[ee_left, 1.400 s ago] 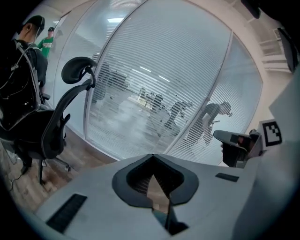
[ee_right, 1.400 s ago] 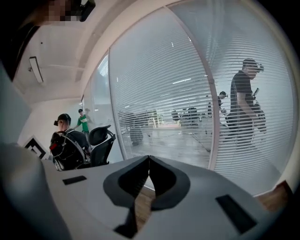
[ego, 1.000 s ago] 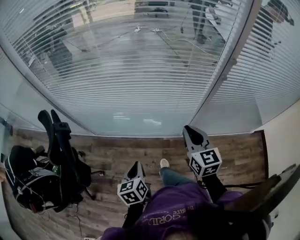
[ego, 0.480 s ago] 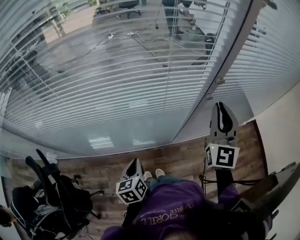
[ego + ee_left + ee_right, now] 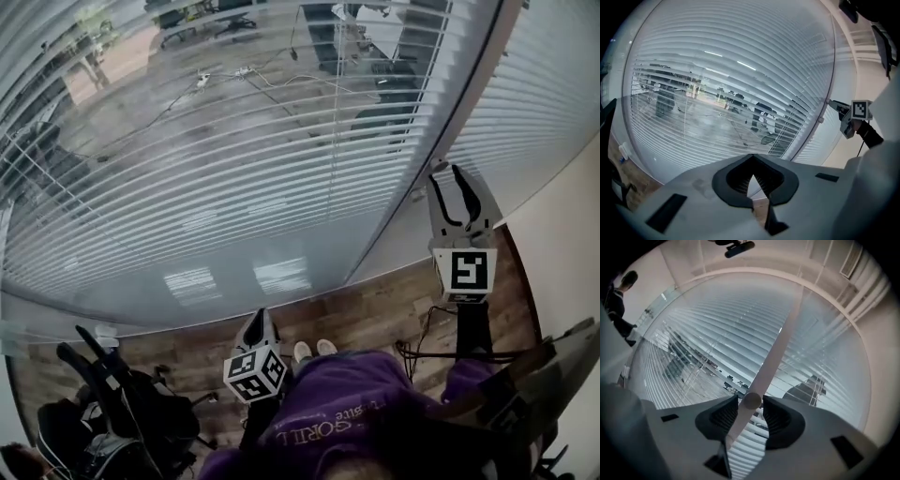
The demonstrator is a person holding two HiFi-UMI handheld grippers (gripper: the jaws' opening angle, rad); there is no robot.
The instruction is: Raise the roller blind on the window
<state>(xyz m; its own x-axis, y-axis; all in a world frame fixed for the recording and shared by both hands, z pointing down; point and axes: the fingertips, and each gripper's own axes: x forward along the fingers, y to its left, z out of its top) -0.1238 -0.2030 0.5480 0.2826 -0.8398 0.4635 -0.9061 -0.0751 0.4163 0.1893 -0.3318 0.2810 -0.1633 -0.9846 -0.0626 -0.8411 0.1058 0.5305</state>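
Observation:
A slatted blind (image 5: 234, 169) hangs lowered behind the glass, over most of the window. A pale frame post (image 5: 450, 141) runs up the right side with a small round knob (image 5: 415, 195) on it. My right gripper (image 5: 457, 180) is raised beside that post, and its jaws have just been opening. In the right gripper view the knob (image 5: 751, 401) sits between the pads (image 5: 723, 416), which do not press on it. My left gripper (image 5: 259, 322) is low over the floor with its jaws together and nothing in them. In the left gripper view the blind (image 5: 722, 89) fills the background.
An office chair piled with bags (image 5: 122, 412) stands at the lower left on the wood floor (image 5: 375, 309). A dark cable (image 5: 422, 352) lies near my shoes (image 5: 314, 350). A plain wall (image 5: 562, 244) closes the right side. A person (image 5: 621, 291) stands at the far left.
My right gripper has risen from low over the floor up to the window post and its jaws have parted. The left gripper has shifted a little left.

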